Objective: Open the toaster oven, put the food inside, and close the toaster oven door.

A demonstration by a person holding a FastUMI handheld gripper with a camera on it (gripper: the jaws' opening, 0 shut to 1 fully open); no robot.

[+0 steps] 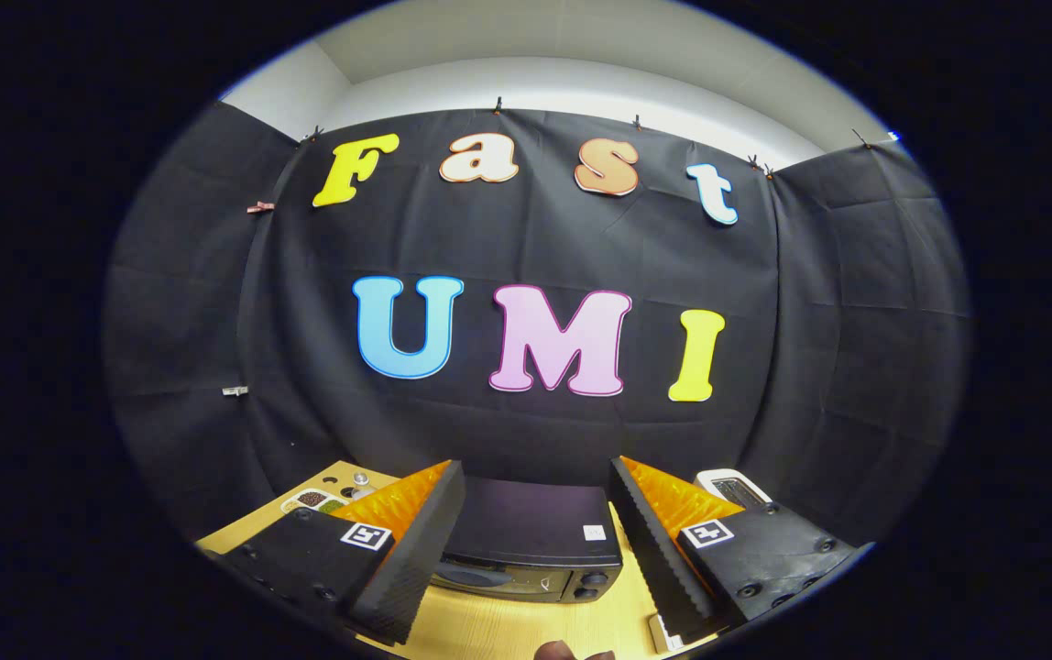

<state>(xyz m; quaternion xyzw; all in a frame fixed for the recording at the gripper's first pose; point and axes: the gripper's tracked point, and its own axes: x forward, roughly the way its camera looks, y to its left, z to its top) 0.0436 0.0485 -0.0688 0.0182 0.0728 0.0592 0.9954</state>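
The gripper (535, 550) is held above a pale wooden counter (508, 628), its two black ribbed fingers (411, 559) spread wide with nothing between the pads; each finger carries an orange panel and a small square marker tag. Straight ahead, framed in the gap between the fingers, stands the toaster oven (531, 541): a dark box with its top facing up, its door closed and knobs at the right end of its front. Just past the left finger, on the counter's far corner, lie a small tray of brown and green bits (312, 501) and a little metal-topped jar (360, 478). Beyond the right finger sits a white slot toaster (732, 489). A brownish rounded thing (563, 651), too cropped to identify, shows on the counter below the fingers. Black cloth walls close the booth behind and on both sides, clipped along the top; above them are white wall and ceiling.
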